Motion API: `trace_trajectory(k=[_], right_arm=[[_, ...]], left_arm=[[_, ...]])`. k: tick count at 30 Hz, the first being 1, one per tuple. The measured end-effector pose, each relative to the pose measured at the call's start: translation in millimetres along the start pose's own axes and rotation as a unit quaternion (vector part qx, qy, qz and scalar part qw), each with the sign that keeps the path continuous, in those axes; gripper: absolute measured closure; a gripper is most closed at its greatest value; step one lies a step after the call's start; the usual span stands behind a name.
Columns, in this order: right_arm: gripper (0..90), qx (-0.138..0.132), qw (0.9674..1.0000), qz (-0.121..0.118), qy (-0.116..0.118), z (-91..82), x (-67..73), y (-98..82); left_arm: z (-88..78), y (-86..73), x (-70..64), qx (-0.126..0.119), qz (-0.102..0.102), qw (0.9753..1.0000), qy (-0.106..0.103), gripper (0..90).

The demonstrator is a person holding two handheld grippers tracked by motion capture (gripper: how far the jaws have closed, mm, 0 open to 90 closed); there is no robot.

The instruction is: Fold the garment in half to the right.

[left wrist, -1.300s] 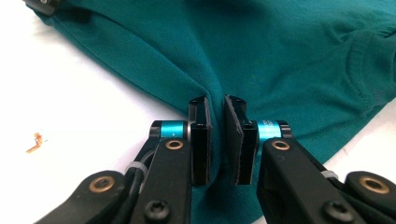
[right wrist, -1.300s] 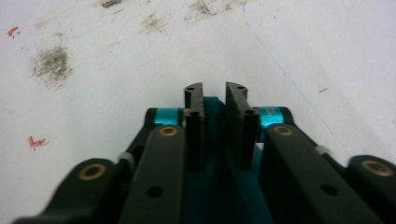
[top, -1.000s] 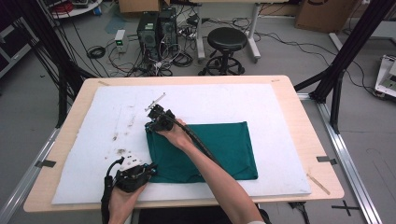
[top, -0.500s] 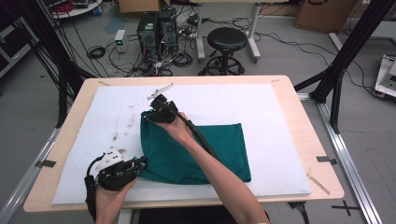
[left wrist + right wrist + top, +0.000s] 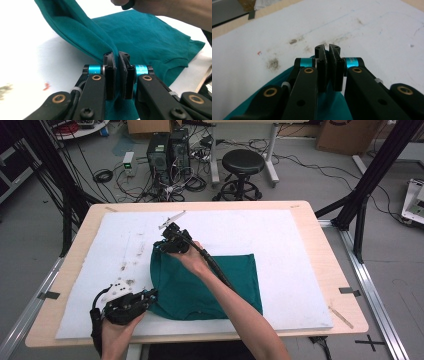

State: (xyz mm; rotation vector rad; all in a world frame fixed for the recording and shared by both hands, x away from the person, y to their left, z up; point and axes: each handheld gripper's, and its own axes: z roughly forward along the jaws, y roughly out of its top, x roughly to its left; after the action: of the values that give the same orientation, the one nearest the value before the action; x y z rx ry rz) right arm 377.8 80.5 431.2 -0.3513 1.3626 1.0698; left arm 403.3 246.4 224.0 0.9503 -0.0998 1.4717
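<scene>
On the white foam board [image 5: 280,240], a dark green cloth shirt [image 5: 220,285].
The left gripper [image 5: 117,56] and the right gripper [image 5: 327,48] each pinch its edge tight.

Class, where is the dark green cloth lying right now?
In the high view, the dark green cloth lies on the white table mat, left of centre near its front edge, pinched by the left claw and right claw.

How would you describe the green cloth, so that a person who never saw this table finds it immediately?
Look at the wooden table covered by a white sheet. On the sheet's near half lies the green cloth, a dark teal garment folded flat. It is the only coloured fabric there, and the left gripper and right gripper each pinch a corner of its left edge.
</scene>
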Motion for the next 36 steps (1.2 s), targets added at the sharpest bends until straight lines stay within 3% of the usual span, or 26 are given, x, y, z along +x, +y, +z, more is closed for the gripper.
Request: trace_trajectory(k=[9, 18, 21, 27, 36], right_arm=[[86.8, 0.02, 0.9996, 0.0, -0.019, -7.4, -8.5, -16.0], [86.8, 0.02, 0.9993, 0.011, -0.03, -31.5, -21.1, -31.2], [86.8, 0.021, 0.999, 0.015, -0.038, -39.5, -26.3, -39.4], [86.9, 0.023, 0.9984, 0.027, -0.044, -53.8, -36.5, -48.8], [86.9, 0.025, 0.9966, 0.035, -0.071, -72.1, -47.7, -66.7]], left_arm=[[20.4, -0.8, -13.4, 0.0, 0.006, 0.9998, -0.019, 84.2], [46.2, 5.6, -33.7, 0.026, 0.03, 0.9986, -0.034, 84.2], [54.4, 8.1, -39.5, 0.028, 0.024, 0.9985, -0.041, 84.2], [76.6, 14.5, -56.3, 0.045, 0.036, 0.9974, -0.044, 84.2], [94.1, 19.2, -68.0, 0.051, 0.035, 0.9963, -0.06, 84.2]])
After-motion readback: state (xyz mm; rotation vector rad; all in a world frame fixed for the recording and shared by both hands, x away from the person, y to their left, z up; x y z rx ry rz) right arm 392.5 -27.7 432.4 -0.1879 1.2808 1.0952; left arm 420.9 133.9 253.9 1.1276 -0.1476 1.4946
